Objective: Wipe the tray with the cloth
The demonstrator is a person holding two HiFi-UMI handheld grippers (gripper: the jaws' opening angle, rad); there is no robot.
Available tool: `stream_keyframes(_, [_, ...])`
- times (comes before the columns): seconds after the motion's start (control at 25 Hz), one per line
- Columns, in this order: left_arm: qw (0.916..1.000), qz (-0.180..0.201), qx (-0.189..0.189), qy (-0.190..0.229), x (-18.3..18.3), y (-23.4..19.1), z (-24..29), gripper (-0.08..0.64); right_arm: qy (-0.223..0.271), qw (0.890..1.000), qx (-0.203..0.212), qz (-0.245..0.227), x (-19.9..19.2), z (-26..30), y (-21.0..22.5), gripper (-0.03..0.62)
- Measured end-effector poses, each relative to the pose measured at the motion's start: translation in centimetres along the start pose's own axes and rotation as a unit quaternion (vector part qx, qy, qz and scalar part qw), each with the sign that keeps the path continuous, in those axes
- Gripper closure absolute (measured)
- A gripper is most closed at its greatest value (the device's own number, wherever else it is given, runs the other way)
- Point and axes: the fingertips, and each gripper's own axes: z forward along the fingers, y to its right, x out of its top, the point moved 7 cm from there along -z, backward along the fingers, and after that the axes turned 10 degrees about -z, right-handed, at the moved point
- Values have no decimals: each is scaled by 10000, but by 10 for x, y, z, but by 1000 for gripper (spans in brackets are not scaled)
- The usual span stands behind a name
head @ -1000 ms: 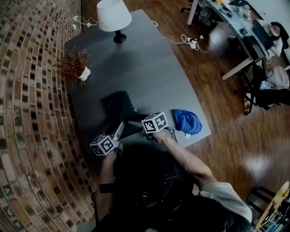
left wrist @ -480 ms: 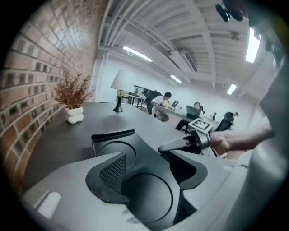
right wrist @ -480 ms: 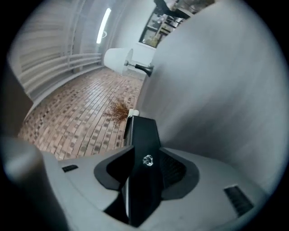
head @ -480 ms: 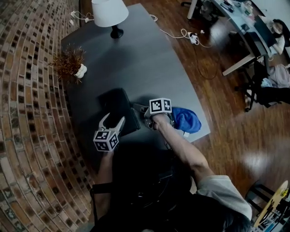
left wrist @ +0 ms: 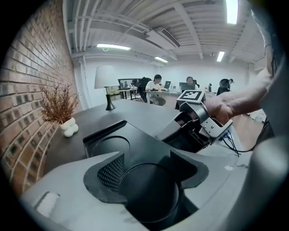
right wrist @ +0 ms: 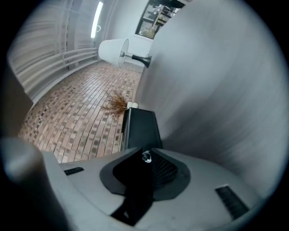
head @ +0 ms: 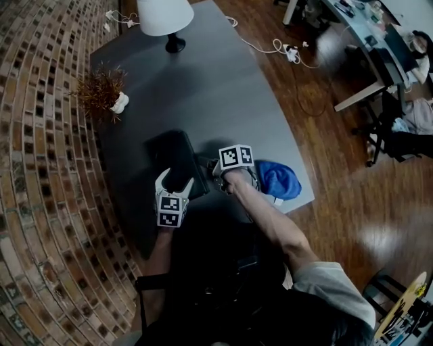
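The black tray (head: 170, 157) lies on the dark table, with round recesses showing in the left gripper view (left wrist: 106, 145). My left gripper (head: 174, 180) is open over the tray's near edge. Its jaws have just been opening, and a recess lies between them untouched (left wrist: 145, 168). My right gripper (head: 201, 165) reaches in from the right. Its jaws have just been closing and are shut on the tray's right rim (right wrist: 146, 159). The blue cloth (head: 278, 180) lies crumpled on the table to the right of that hand, held by neither gripper.
A white lamp (head: 166, 15) stands at the table's far end and a dried plant in a white vase (head: 103, 94) is by the brick wall (head: 40, 176). The table (head: 223, 88) ends just right of the cloth. Cables (head: 284, 51) lie on the wooden floor.
My right gripper moved from the tray's near corner to its right rim and closed on it. My left gripper rolled upright and came forward over the tray's near edge.
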Motion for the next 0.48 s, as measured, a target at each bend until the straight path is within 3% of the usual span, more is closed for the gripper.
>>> stream_keyframes(0.24, [10000, -9, -13, 29, 3, 1, -2, 250, -138, 9992, 181, -340, 2, 3, 0, 531])
stream_keyframes(0.48, [10000, -6, -11, 32, 3, 2, -1, 250, 143, 9979, -154, -612, 14, -30, 9, 532])
